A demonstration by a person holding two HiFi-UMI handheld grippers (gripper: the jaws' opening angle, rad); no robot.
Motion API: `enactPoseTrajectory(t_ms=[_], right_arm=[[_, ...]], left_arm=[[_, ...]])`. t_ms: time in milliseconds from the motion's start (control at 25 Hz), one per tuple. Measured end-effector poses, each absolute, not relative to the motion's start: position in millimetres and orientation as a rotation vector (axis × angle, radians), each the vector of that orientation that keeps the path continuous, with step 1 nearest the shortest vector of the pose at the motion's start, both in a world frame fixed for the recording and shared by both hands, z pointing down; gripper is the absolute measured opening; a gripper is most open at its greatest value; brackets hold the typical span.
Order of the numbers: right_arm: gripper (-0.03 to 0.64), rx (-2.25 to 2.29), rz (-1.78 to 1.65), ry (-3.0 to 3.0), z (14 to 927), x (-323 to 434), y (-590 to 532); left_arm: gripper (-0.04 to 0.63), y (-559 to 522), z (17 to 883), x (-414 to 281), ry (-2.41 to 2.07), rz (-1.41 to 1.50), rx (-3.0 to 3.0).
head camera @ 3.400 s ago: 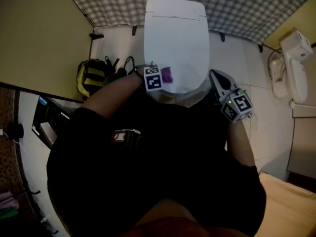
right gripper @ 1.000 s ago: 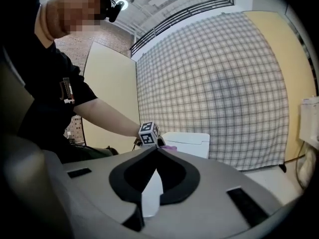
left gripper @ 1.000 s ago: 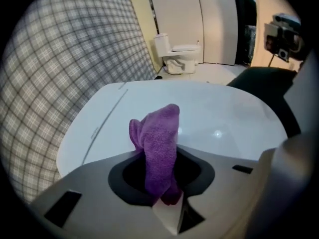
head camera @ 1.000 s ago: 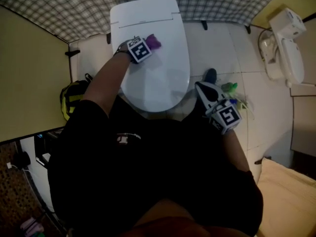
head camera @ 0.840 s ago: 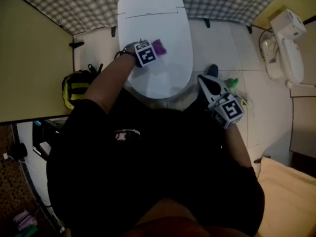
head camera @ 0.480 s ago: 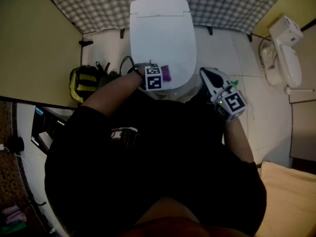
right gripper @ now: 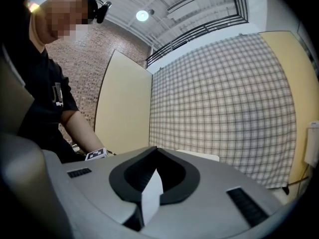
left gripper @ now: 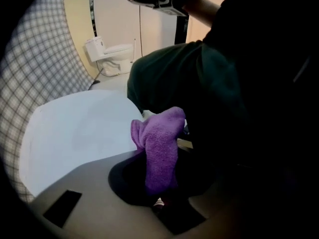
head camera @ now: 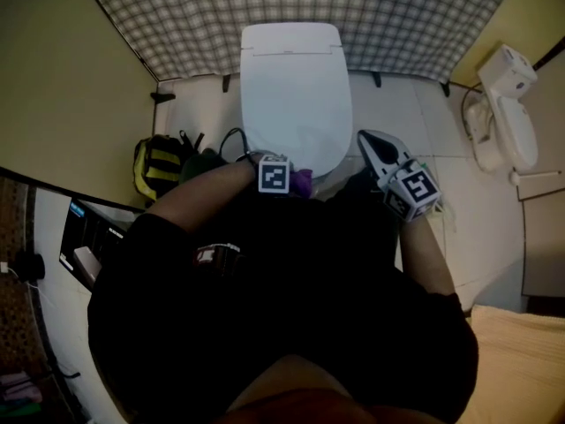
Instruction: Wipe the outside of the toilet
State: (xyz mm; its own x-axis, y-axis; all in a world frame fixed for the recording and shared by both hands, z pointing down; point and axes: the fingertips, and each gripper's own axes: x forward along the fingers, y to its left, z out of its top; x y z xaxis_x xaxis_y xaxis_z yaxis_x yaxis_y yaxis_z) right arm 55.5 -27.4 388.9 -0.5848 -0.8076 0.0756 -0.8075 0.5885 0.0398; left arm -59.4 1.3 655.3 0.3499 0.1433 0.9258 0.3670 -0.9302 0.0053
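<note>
The white toilet (head camera: pixel 296 87) stands with its lid down against the plaid wall. My left gripper (head camera: pixel 296 182) is at the lid's front edge, shut on a purple cloth (head camera: pixel 304 183). In the left gripper view the purple cloth (left gripper: pixel 162 148) sticks up from the left gripper (left gripper: pixel 158 195), with the toilet lid (left gripper: pixel 75 131) just to its left. My right gripper (head camera: pixel 369 142) hovers to the right of the bowl, off the toilet. In the right gripper view the right gripper (right gripper: pixel 155 153) points up at the plaid wall, jaws together with nothing between them.
A yellow and black backpack (head camera: pixel 163 162) lies on the floor left of the toilet. A second white toilet (head camera: pixel 510 104) stands at the far right. Yellow partitions (head camera: pixel 62 78) close in the left side. The plaid wall (head camera: pixel 309 3) runs behind the toilet.
My left gripper has drawn the purple cloth from the back of the lid down to its front edge, toward the person. The right gripper has stayed beside the bowl.
</note>
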Motion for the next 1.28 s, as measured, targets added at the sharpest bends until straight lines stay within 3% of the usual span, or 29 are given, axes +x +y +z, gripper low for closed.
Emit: enactPoseTrajectory(t_ms=[400,720,880,1040,1280], right_arm=[[0.005,1.482,0.185,-2.687,408.0,130.5,-92.4],[0.005,1.592,0.246,-2.67,446.9,177.8,-157.3],[0.005,1.666,0.363,-2.662,463.8,214.4,-188.4],[0.005,1.666,0.432,-2.62,483.1,239.5,-205.9],[0.005,1.634,0.519,-2.651,494.1,257.4,-213.1]], left_arm=[[0.109,-286.0,519.4,5.2,0.213,-1.48,-2.509],[0.109,-508.5,518.6,59.6,0.527,-1.464,-2.541],[0.109,-603.6,546.9,55.4,0.742,-1.683,-2.329],[0.11,-658.8,581.9,72.4,0.823,-1.713,-2.299],[0.11,-670.4,582.4,146.7,0.616,-1.483,-2.566]])
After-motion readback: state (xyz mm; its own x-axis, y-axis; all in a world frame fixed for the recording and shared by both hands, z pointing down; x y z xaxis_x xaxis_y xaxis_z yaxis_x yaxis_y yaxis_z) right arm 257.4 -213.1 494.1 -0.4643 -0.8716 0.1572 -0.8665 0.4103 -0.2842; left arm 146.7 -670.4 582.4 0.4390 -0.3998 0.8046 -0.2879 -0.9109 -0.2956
